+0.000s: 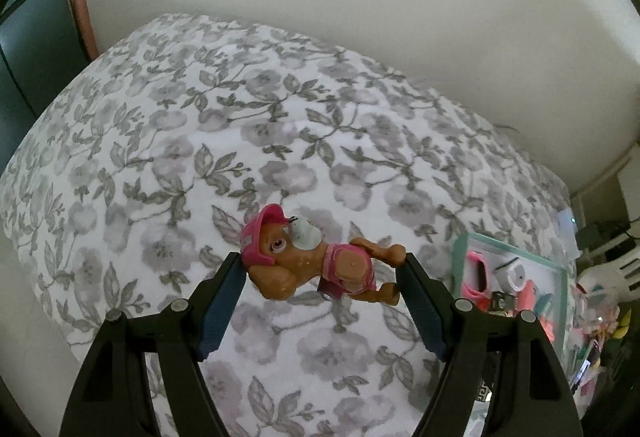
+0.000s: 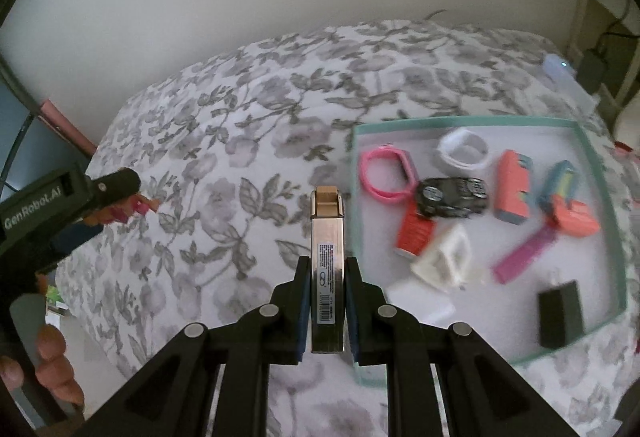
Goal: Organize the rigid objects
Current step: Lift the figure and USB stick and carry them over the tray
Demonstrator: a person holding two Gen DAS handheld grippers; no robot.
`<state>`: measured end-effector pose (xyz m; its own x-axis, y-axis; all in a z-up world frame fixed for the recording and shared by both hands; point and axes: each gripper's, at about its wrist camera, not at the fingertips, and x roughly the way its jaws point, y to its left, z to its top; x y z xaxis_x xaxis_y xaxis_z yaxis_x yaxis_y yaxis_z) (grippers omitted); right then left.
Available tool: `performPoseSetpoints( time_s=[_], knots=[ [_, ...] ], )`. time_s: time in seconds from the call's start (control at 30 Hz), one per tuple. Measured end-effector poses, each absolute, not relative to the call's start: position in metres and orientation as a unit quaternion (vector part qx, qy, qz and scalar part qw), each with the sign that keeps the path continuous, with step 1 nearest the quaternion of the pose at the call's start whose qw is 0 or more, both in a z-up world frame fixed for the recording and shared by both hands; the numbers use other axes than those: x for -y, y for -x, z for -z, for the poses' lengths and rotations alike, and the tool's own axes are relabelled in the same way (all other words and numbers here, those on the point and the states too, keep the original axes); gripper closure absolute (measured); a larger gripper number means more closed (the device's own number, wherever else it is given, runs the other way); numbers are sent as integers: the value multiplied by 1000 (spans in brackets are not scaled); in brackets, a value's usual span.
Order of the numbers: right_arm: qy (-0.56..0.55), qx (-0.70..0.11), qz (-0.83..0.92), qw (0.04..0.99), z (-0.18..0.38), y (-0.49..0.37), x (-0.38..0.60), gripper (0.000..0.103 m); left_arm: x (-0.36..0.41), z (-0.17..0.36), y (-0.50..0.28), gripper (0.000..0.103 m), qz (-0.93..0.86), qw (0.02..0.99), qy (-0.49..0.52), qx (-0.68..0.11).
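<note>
Jaws on the left gripper [image 1: 322,263] sit pretty wide, clamped on a brown toy dog [image 1: 320,261] in a pink helmet, held sideways over the floral bedspread [image 1: 240,117]; right gripper [image 2: 327,269] is squeezed nearly closed on a slim gold box [image 2: 327,237], just left of the teal-rimmed tray [image 2: 440,123]; tray's got a pink band [image 2: 386,173], black toy car [image 2: 452,197] and more bits lying in it.

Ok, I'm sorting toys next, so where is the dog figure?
The dog figure is clamped in the left gripper, held above the floral bedspread, left of the teal tray.
</note>
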<state>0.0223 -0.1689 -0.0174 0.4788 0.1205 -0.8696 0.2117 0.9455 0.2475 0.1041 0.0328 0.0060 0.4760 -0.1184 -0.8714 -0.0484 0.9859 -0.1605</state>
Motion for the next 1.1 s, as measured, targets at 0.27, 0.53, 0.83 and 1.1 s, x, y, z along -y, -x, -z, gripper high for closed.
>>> performPoseSetpoints(
  time_s=[0.27, 0.53, 0.83, 1.1],
  knots=[
    [-166, -501, 47, 848, 11, 4, 198, 87, -13, -11, -84, 25, 31, 862, 67, -501],
    [-165, -507, 59, 844, 18, 16, 218, 87, 25, -5, -66, 25, 57, 861, 34, -505],
    [-186, -515, 80, 833, 25, 25, 252, 86, 78, 5, -48, 25, 104, 848, -10, -520],
    [-206, -514, 122, 824, 30, 40, 296, 86, 124, 20, -27, 25, 145, 833, -50, -532]
  ],
)
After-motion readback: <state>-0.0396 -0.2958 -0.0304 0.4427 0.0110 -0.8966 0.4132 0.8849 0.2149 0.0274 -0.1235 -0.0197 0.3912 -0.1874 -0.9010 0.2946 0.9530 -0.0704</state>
